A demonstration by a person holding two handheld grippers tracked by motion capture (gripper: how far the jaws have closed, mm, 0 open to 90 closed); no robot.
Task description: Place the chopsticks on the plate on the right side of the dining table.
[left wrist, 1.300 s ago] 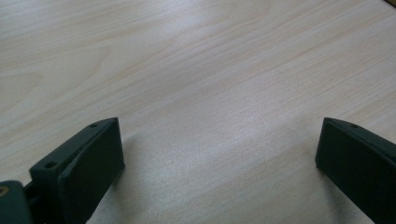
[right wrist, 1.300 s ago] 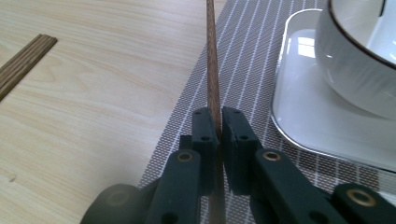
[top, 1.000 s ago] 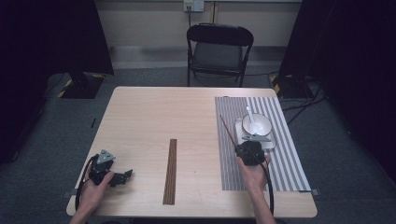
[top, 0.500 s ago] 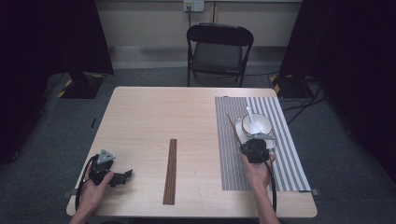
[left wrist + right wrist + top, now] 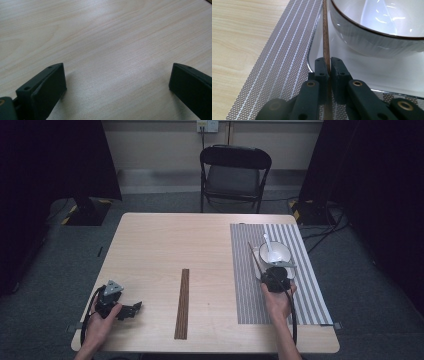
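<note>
The right gripper (image 5: 326, 67) has its jaws clamped on a brown chopstick (image 5: 325, 37), which runs forward between them, just beside the white bowl (image 5: 377, 30) on its tray (image 5: 387, 75). The left gripper (image 5: 131, 309) rests on the bare tabletop (image 5: 105, 37), jaws spread wide around nothing.

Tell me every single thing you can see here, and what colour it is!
table: one, light wood, centre of the room
placemat: one, grey with white stripes, table's right side
tray: one, white, on the placemat
bowl: one, white, on the tray
spoon: one, white, in the bowl
held chopstick: one, brown, beside the bowl
lying chopsticks: brown, side by side, table's middle
chair: one, black, behind the table
left gripper: black, open, on the table
right gripper: black, clamping the held chopstick
</note>
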